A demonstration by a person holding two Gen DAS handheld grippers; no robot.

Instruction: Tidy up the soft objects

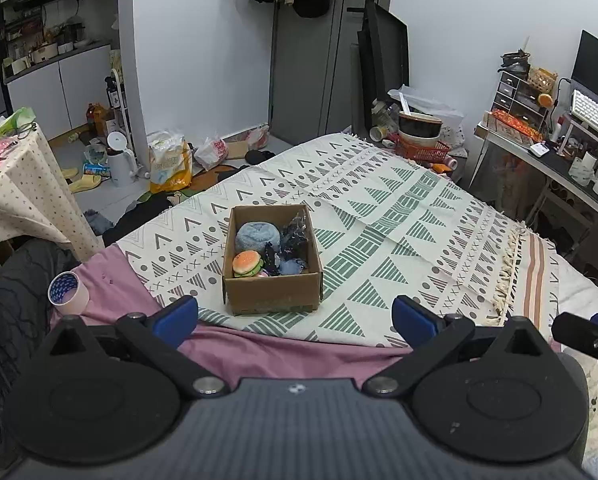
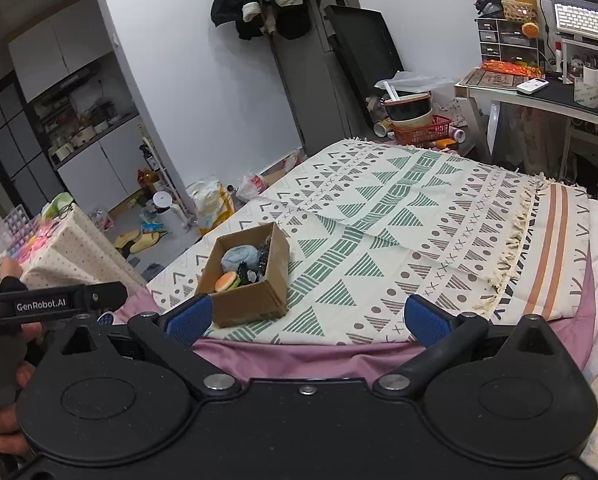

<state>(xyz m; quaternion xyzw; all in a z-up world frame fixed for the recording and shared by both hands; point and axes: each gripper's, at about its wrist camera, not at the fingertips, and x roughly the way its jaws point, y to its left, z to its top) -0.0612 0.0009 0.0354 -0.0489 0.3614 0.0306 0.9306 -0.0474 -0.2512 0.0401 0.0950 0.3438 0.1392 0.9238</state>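
box (image 1: 272,276) on blanket (image 1: 379,216) | inside box: burger (image 1: 248,263), blue ball (image 1: 258,235), dark bits | left gripper (image 1: 295,320) wide open, empty, near box | right gripper (image 2: 307,318) wide open, empty

Black hand-held grippers, blue-padded fingers

Left hand-held gripper (image 1: 295,314) and right hand-held gripper (image 2: 305,314): round black discs, silver pivot screws; white "GenRobot.AI" lettering at left of the right view.

One cardboard box (image 1: 273,292) at centre frame; inside it, one toy hamburger (image 1: 247,263), one blue knitted ball (image 1: 258,235); one tape roll (image 1: 68,292) at lower left.
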